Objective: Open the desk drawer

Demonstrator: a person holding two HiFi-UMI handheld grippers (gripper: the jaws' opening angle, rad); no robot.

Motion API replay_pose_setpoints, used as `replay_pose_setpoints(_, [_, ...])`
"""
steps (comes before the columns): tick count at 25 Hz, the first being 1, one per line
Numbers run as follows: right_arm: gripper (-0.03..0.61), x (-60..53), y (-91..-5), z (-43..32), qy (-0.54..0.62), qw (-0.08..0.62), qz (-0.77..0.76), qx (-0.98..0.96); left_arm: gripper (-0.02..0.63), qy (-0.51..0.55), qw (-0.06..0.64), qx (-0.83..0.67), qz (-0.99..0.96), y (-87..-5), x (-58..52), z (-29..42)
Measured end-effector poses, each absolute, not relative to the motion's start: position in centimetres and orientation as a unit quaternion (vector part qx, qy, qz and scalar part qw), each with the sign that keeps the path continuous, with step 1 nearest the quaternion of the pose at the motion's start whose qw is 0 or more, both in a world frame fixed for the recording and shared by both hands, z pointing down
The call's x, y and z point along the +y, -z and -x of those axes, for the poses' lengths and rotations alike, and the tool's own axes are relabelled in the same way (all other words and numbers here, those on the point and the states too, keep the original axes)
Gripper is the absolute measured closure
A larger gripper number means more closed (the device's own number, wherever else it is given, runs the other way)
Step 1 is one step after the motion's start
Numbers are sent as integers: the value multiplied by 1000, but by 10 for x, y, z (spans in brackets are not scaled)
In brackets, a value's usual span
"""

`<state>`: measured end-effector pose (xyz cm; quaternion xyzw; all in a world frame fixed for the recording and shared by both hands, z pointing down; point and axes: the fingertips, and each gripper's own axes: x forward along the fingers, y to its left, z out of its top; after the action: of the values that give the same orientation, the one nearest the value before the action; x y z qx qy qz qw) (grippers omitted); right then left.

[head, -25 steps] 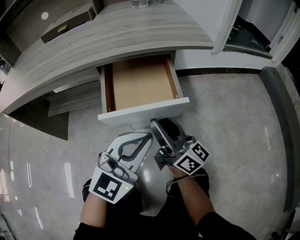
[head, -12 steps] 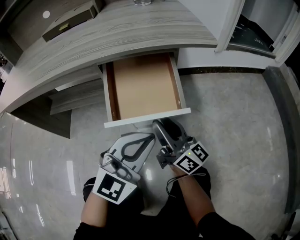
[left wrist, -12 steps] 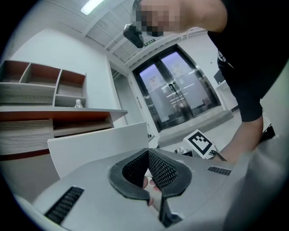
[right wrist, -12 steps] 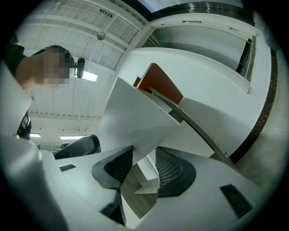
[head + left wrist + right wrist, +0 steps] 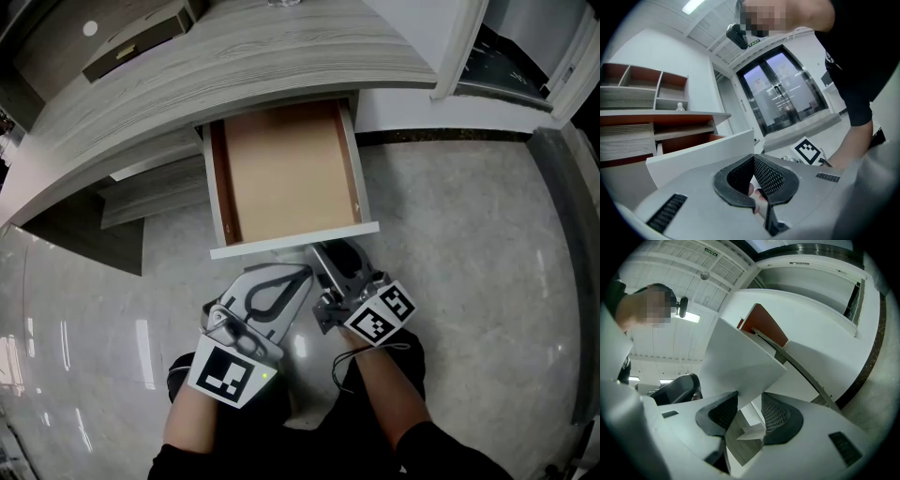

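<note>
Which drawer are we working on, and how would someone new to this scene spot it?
Find the long desk with the grey wood-grain top. Under its front edge one drawer stands pulled out toward the person, with the right claw on its front. Unlike the grey shelf to its left, it has a white front and a bare tan bottom.

Drawer point(image 5: 286, 173) beneath the desk top point(image 5: 234, 66)

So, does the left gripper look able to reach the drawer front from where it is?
Probably yes. The left gripper hangs just before the drawer front with nothing between them, and the right gripper holds that front further right. The left jaws are shut, so they must open first.
</note>
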<state>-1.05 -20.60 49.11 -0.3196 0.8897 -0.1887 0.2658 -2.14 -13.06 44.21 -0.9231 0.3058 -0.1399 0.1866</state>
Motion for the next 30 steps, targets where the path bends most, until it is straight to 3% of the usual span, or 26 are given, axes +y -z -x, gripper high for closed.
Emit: replay_pose_setpoints(30, [430, -217, -519, 13, 182, 237, 339, 892, 609, 162, 186, 299, 922, -453, -131, 23])
